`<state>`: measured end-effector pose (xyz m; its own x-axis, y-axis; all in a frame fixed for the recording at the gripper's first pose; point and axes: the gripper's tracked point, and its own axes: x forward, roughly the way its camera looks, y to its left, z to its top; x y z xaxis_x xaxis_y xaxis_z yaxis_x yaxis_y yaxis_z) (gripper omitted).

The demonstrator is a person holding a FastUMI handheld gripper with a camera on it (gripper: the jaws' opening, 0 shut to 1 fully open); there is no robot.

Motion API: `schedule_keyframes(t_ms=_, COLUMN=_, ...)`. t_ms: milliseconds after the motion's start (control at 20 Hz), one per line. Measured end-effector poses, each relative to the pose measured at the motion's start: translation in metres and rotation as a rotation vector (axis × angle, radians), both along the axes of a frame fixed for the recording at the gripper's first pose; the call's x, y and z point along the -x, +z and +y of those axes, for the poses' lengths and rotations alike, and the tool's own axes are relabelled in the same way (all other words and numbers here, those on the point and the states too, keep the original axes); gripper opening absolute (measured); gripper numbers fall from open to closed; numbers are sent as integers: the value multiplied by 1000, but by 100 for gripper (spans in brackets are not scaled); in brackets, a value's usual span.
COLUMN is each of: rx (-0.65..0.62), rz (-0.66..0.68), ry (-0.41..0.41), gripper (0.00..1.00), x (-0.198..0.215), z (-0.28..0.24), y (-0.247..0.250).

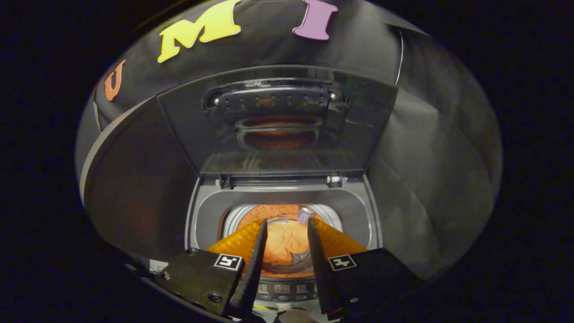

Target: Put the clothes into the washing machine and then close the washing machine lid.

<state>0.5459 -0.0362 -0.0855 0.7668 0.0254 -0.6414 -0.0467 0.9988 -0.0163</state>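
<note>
Gripper view from above the washing machine point(282, 202), close, facing down-forward toward its raised lid point(278, 121)

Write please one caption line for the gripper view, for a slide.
Open gripper above the washing machine, orange clothes in its drum, lid raised.

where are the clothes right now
In the gripper view the orange clothes lie down inside the washing machine's drum, seen between and just beyond the open gripper, below the raised lid.
</note>
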Motion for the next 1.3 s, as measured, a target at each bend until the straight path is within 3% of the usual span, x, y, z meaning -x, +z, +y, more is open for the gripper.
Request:
schedule_keyframes(t_ms=650, rx=34, rz=-297, ry=62, gripper=57, x=-23, z=9, y=119)
schedule_keyframes(t_ms=1300, rx=-45, rz=-345, ry=71, gripper=56, x=-100, z=26, y=181)
